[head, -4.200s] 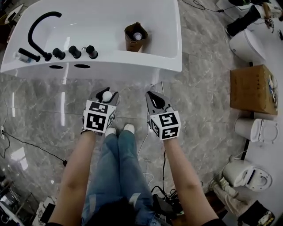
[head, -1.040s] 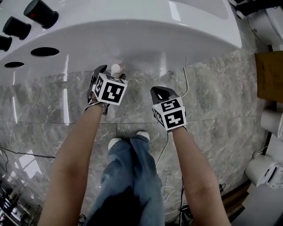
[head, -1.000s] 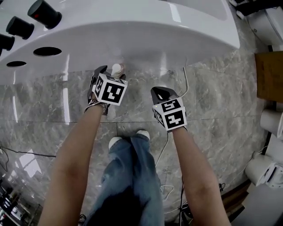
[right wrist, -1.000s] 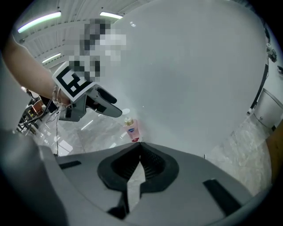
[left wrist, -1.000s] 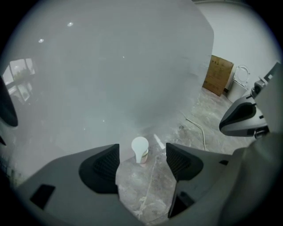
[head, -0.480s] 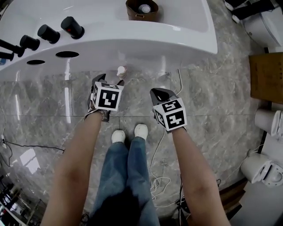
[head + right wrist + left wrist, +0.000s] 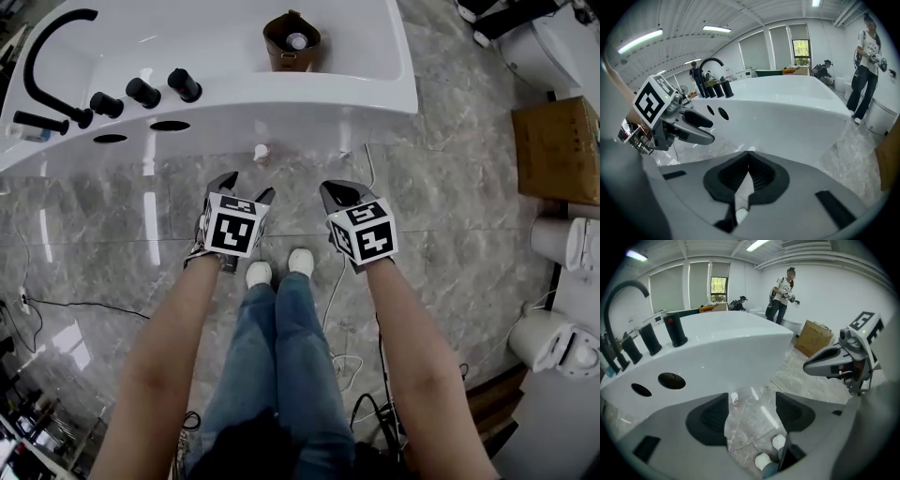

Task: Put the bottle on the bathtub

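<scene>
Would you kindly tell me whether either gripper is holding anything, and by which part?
Nothing is held. The left gripper is open, with the bottle standing free on the floor ahead; the right gripper is shut on nothing.

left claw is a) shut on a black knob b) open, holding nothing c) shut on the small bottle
b: the left claw has its jaws apart in the left gripper view, and the small bottle stands on the floor by the bathtub, clear of it.
</scene>
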Motion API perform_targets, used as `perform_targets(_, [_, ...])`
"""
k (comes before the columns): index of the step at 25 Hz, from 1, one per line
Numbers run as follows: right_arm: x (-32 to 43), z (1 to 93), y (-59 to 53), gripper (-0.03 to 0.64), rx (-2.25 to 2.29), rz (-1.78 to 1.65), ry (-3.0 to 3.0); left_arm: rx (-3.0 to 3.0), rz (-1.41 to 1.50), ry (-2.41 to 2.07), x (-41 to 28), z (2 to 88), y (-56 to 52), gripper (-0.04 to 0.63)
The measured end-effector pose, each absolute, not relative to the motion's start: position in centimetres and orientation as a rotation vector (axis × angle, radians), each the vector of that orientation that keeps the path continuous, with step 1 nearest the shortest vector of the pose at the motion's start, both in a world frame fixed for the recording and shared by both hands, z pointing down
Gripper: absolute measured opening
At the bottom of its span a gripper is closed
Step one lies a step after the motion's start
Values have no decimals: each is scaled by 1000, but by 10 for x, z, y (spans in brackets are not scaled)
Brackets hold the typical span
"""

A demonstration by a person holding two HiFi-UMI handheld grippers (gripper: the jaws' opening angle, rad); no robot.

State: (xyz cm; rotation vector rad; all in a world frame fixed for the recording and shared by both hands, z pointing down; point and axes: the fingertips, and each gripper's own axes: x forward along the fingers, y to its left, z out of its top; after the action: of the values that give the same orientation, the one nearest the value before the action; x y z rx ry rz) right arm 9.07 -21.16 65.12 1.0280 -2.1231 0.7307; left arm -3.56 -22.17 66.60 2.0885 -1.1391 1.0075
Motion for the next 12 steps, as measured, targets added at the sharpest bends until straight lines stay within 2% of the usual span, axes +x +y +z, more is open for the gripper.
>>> perform_targets(5, [83,583,-201,15,1086,762,-2199,2132,929,-1157,-47,590,-201,316])
perform_targets(12, [86,510,-182,15,1139,748,-2206,2055,846,-1241,-63,534,-186,313])
